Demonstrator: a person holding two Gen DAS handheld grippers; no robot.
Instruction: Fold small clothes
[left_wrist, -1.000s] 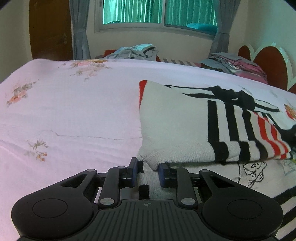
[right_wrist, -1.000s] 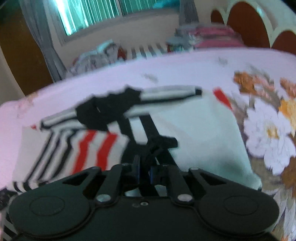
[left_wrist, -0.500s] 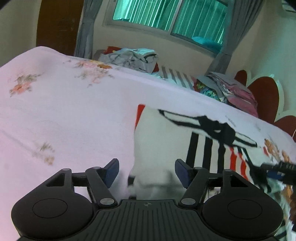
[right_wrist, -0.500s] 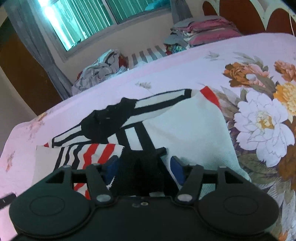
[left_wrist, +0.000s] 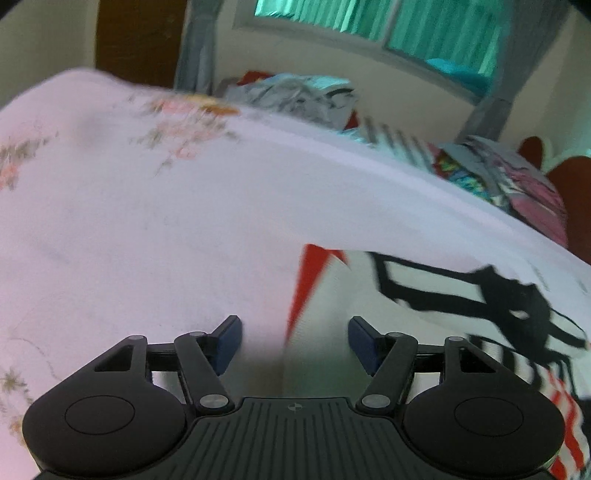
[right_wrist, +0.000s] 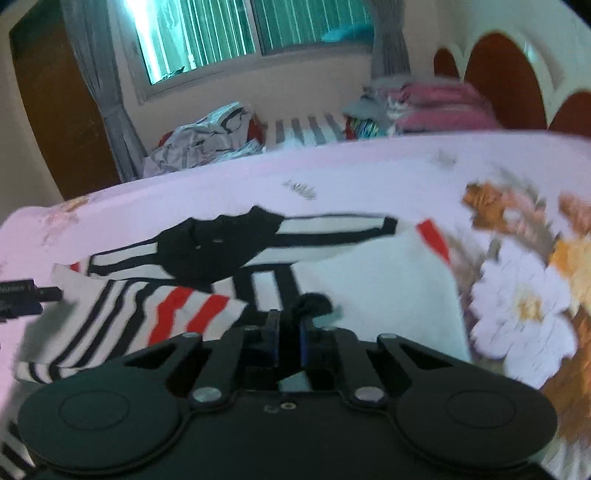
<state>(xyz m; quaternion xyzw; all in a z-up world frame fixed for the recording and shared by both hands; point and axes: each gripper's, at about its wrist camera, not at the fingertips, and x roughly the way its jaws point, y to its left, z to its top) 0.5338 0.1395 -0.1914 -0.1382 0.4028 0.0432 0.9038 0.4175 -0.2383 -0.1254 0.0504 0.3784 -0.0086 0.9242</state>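
A small white garment with black and red stripes (left_wrist: 424, 302) lies partly folded on the pink bed sheet (left_wrist: 184, 221). My left gripper (left_wrist: 294, 345) is open and empty, just above the garment's left edge with the red corner. In the right wrist view the garment (right_wrist: 369, 280) spreads across the bed in front. My right gripper (right_wrist: 288, 332) is shut on a black fold of the garment (right_wrist: 312, 304). The tip of the left gripper (right_wrist: 22, 295) shows at the left edge of that view.
A heap of grey clothes (right_wrist: 207, 136) and a stack of pink and grey clothes (right_wrist: 424, 107) lie at the far side of the bed. A red and white headboard (right_wrist: 509, 81) stands at the right. Large flower prints (right_wrist: 524, 295) cover the sheet to the right.
My left gripper let go of the garment's edge, opened wide and lifted away. My right gripper opened half a second ago and has shut again on a black fold.
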